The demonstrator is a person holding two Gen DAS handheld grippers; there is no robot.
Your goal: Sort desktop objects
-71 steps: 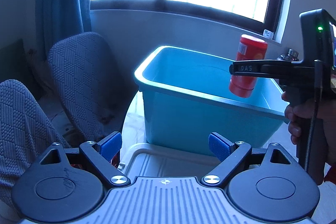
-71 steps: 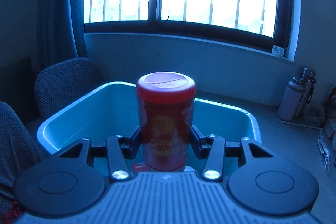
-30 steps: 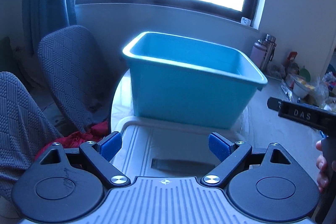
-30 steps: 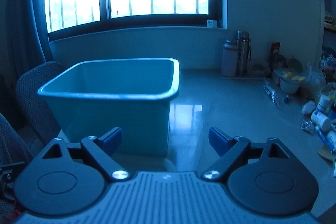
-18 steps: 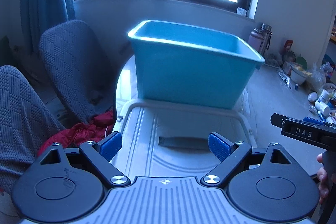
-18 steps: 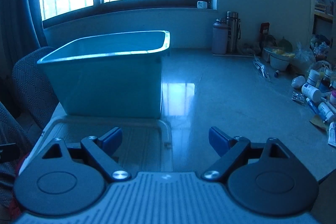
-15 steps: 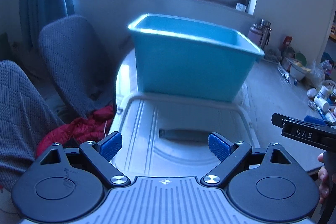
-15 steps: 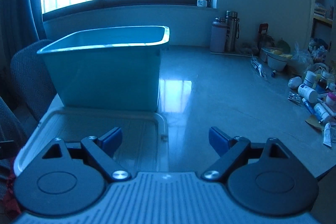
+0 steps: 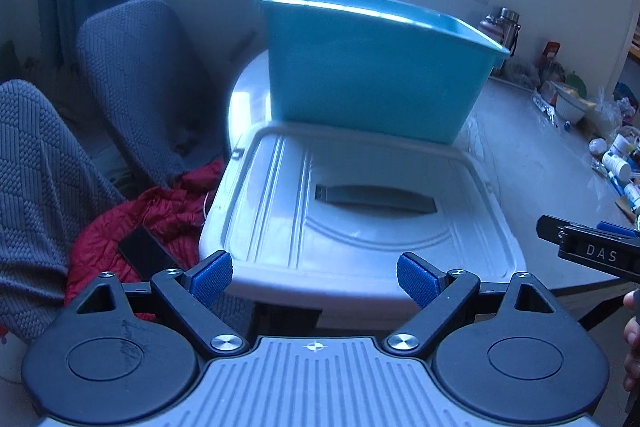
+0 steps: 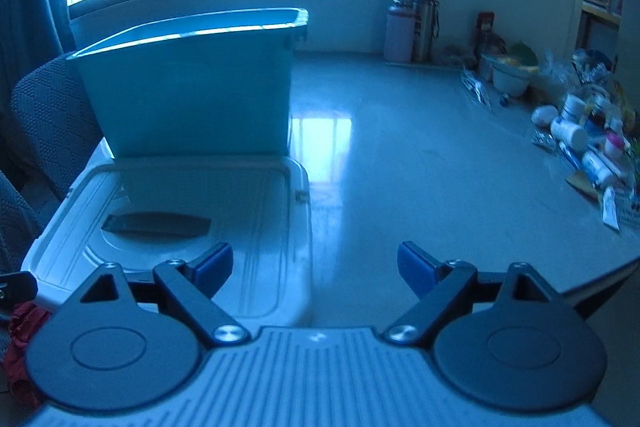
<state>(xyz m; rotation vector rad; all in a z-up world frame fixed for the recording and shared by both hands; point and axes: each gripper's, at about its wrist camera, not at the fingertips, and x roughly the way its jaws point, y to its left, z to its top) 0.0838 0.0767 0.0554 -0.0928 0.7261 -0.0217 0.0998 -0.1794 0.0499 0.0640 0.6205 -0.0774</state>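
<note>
You are holding the left gripper (image 9: 314, 277) low over the white lid (image 9: 360, 211), jaws spread wide and gripping nothing. Behind the lid the blue bin (image 10: 192, 79) is standing on the worktop (image 10: 420, 187). You are carrying the right gripper (image 10: 314, 269) with jaws likewise released and empty. The things left to sort, the bottles (image 10: 576, 139), are lying well apart at the far right edge. Judging by this, be swinging the right gripper rightward, picking one bottle clear of its neighbours, and squaring the jaws across its body before closing.
</note>
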